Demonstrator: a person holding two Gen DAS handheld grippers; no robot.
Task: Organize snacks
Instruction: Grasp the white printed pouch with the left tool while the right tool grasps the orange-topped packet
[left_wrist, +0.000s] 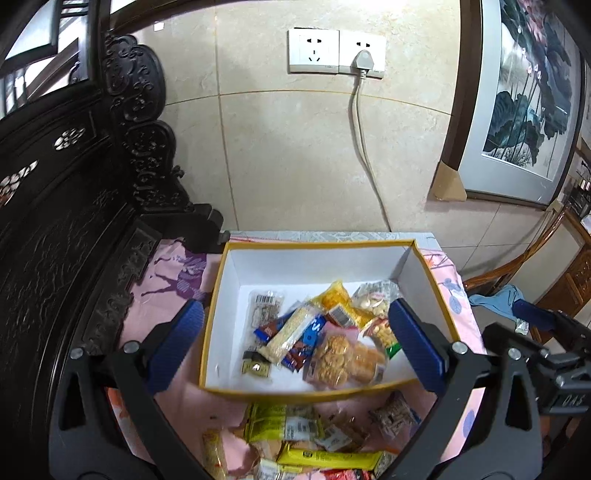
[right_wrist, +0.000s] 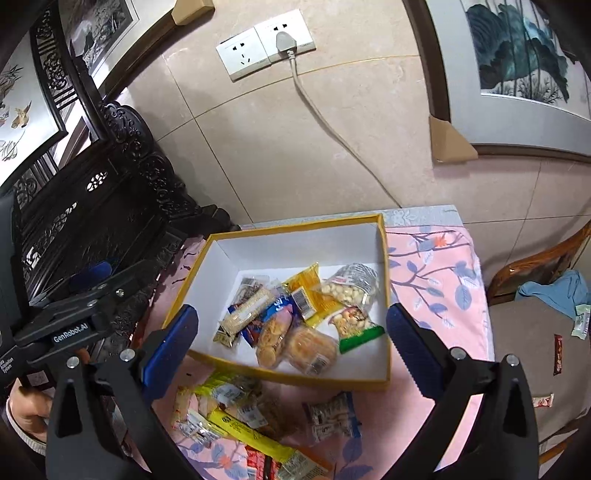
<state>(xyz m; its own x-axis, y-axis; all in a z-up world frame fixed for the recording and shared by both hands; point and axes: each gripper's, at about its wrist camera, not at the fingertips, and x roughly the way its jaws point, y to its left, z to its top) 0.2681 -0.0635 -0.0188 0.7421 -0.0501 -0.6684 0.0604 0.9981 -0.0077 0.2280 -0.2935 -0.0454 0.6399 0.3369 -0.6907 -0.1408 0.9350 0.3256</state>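
Above the yellow-rimmed box (left_wrist: 424, 266), both grippers, left gripper (left_wrist: 295, 343) and right gripper (right_wrist: 291, 339), are being held spread wide, empty; snack packets (left_wrist: 325, 332) are lying inside, loose snacks (right_wrist: 236, 410) just before it.

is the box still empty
No, the yellow-rimmed box already holds several snack packets, including a bag of peanuts and round biscuits.

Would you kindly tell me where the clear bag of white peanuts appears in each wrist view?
Left wrist: bag of white peanuts in the box's far right corner, above the right finger.
Right wrist: the bag right of centre, by the box's right wall.
Shared landmark: the yellow-rimmed box.
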